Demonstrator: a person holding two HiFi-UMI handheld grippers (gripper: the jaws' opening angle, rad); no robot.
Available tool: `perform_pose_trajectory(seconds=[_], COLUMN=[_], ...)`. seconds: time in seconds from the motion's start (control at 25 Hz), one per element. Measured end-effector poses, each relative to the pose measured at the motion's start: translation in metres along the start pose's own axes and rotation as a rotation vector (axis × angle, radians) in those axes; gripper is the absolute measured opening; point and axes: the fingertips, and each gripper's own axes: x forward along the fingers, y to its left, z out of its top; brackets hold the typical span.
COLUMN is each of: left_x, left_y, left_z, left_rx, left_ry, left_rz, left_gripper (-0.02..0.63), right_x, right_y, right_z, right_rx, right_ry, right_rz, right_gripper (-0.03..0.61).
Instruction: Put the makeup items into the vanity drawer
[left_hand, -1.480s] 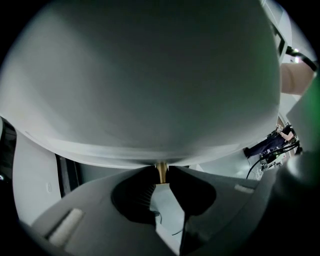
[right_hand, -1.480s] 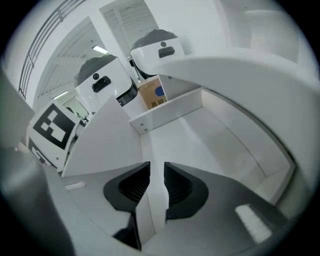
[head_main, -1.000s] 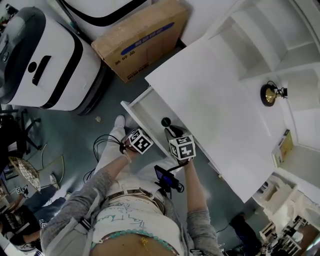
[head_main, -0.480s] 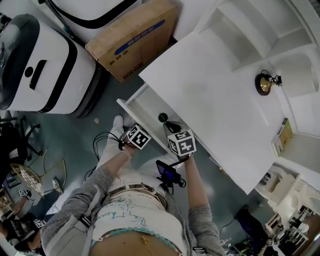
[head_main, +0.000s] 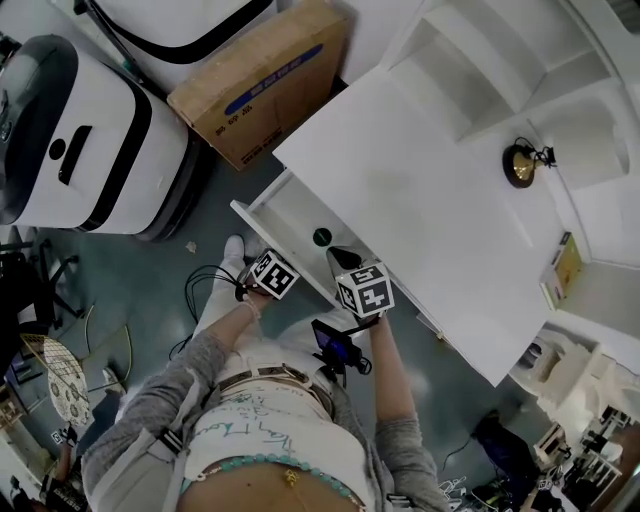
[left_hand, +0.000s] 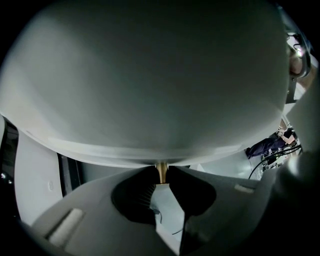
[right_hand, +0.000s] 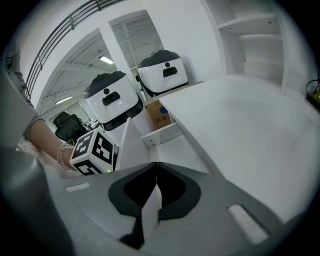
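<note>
Left hand-held gripper (left_hand: 161, 180): jaws pinched tight on a thin brass stem (left_hand: 161, 171) that sticks out of a wide white panel (left_hand: 150, 90) filling most of its view. Only the stem shows, so we can't tell what else is on it.

Right hand-held gripper (right_hand: 155, 169): jaws fully together, tips touching, nothing between them. It is empty.

From the head view we see the vanity drawer (head_main: 285, 215) standing pulled out from under the white bench (head_main: 420, 190). Both hand-held grippers sit side by side at the drawer's front, near each other but not touching, the left one at the drawer's outer face.

The dark round makeup item (head_main: 322, 237) lies inside the drawer, close to the bench edge and just beyond the right hand-held gripper's nose. We can't make out what kind of item it is.

On the bench top there is a small brass-coloured object (head_main: 520, 165) at the far side, well apart from the drawer.

On the floor, a cardboard box (head_main: 265, 80) lies near the drawer's far end, with a white machine (head_main: 80, 130) with black trim beside it.
</note>
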Motion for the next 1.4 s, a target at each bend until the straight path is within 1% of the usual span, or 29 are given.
perform_pose_trajectory(seconds=[0.6, 1.04, 1.4], left_x=[0.000, 0.000, 0.000], left_y=[0.000, -0.001, 0.000], left_z=[0.000, -0.001, -0.002], left_rx=[0.007, 0.003, 0.002], left_ry=[0.001, 0.001, 0.003], left_rz=[-0.006, -0.012, -0.014], left_gripper=[0.087, 0.087, 0.087], right_x=[-0.021, -0.046, -0.065], right_y=[0.009, 0.010, 0.016], right_z=[0.010, 0.015, 0.020], right_rx=[0.022, 0.002, -0.018], right_ry=[-0.038, -0.062, -0.081], right_rz=[0.029, -0.017, -0.018], right_gripper=[0.029, 0.029, 0.029])
